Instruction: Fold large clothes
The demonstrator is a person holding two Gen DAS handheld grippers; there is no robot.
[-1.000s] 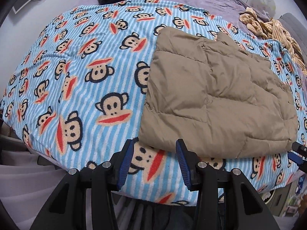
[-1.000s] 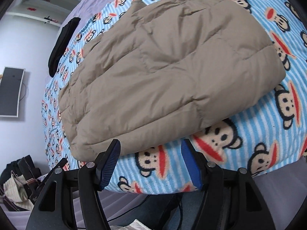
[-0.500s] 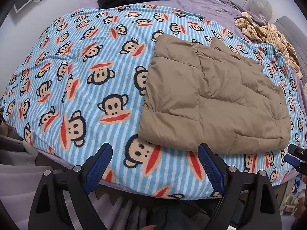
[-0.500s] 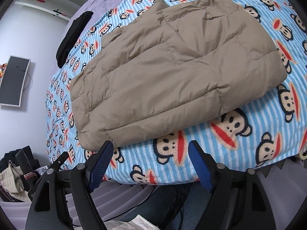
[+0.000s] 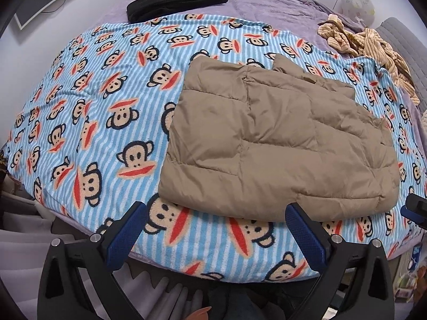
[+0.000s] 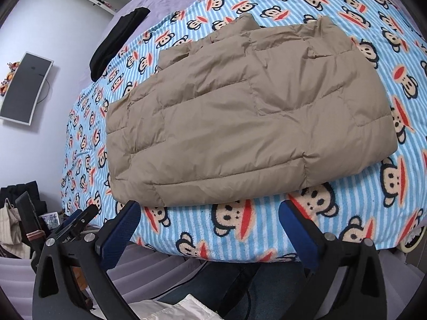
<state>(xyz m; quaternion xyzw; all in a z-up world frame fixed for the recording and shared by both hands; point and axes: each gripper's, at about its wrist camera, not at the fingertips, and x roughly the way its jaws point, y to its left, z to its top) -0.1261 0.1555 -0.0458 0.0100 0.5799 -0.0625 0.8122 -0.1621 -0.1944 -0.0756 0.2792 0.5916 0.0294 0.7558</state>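
Note:
A tan quilted puffer jacket (image 5: 277, 144) (image 6: 245, 122) lies folded into a rough rectangle on a blue striped monkey-print blanket (image 5: 88, 122) (image 6: 267, 226) that covers the bed. My left gripper (image 5: 214, 210) hangs above the blanket's near edge, just short of the jacket's near left corner. Its jaws are opening wide and hold nothing. My right gripper (image 6: 209, 209) hovers off the jacket's near edge. Its jaws are opening too, with only blanket showing between them. The other gripper's tip (image 5: 413, 208) (image 6: 80, 217) shows at each view's edge.
A folded black garment (image 5: 176, 0) (image 6: 117, 40) lies at the bed's far side on purple bedding (image 5: 267, 8). A crumpled striped tan garment (image 5: 368, 45) sits far right. A monitor (image 6: 26, 88) hangs on the wall. Clothes (image 6: 10, 221) are piled beside the bed.
Both grippers' jaws have spread from partly open to wide. Both have pulled up and back from the jacket, so more of the bed shows in each view.

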